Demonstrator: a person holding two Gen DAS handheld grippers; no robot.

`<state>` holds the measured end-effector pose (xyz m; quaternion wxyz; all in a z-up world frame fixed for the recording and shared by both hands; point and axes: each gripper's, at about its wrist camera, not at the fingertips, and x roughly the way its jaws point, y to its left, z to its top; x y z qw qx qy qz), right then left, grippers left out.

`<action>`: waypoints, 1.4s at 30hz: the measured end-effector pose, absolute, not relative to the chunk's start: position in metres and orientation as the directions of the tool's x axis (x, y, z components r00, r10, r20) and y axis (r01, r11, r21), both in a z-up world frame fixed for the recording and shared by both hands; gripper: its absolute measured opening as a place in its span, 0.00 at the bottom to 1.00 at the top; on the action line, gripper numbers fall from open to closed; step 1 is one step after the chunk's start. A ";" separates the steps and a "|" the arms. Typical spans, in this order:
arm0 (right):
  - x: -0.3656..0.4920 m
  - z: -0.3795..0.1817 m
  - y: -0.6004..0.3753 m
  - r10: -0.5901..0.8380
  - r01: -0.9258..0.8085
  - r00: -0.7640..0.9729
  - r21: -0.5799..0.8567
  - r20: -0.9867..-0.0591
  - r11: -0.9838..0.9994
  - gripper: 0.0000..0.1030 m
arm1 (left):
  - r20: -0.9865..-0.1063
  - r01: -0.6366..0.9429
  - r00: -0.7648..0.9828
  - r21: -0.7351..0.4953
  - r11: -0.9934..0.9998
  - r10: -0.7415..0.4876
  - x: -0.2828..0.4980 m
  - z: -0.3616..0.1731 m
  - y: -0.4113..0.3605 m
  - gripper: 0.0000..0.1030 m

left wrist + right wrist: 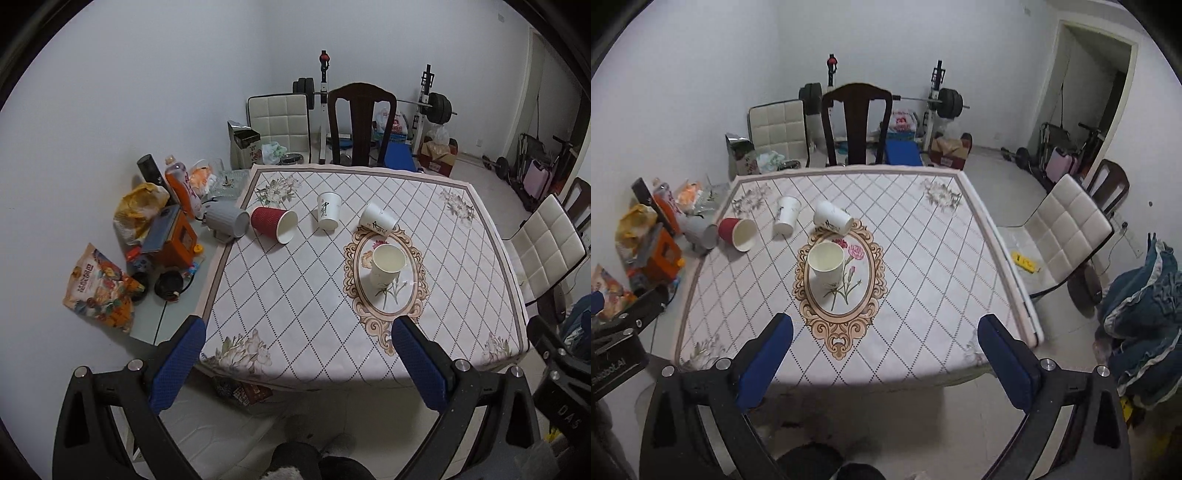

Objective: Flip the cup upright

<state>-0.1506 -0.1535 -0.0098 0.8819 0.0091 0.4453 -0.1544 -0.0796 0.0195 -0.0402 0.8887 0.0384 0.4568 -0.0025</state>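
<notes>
Item one: our left gripper, black frame with blue padded fingers, held above the near table edge, jaws wide apart and empty. Item two: our right gripper, same build, likewise spread wide with nothing between its blue pads, hovering off the near edge.

Item three: square table under a white diamond-patterned cloth with a gold oval floral medallion printed at its centre.

Item four: plain cream paper cup, standing upright inside the medallion, mouth up, well clear of both grippers.

Item five: white paper cup with black script, lying on its side at the medallion's far rim.

Item six: second white paper cup with black script, to the left of it, wide end away from us; we cannot tell whether it stands inverted or tips.

Item seven: red ribbed paper cup, lying on its side, open mouth toward us.

Item eight: grey ribbed cup, on its side at the table's left edge, just beside the red one.

Item nine: left side surface holding an orange drink bottle, a yellow bag and a printed snack packet.

Item ten: dark wooden chair at the far side, a barbell rack behind it.
</notes>
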 end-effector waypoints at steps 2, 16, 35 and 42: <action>-0.158 0.003 -0.153 -0.256 0.281 0.560 -0.110 -0.788 0.953 0.98 | -0.812 0.044 0.584 0.059 0.997 0.022 -0.086 -0.035 0.021 1.00; -0.155 0.042 -0.133 -0.248 0.278 0.594 -0.094 -0.766 0.956 0.98 | -0.796 0.056 0.605 0.066 0.996 0.019 -0.083 -0.015 0.032 1.00; -0.126 0.028 -0.132 -0.230 0.254 0.556 -0.100 -0.799 0.962 0.99 | -0.819 0.072 0.574 0.066 0.995 0.013 -0.069 -0.019 0.027 1.00; -0.123 0.023 -0.136 -0.229 0.264 0.541 -0.095 -0.809 0.960 0.99 | -0.820 0.068 0.573 0.070 0.995 0.018 -0.070 -0.020 0.028 1.00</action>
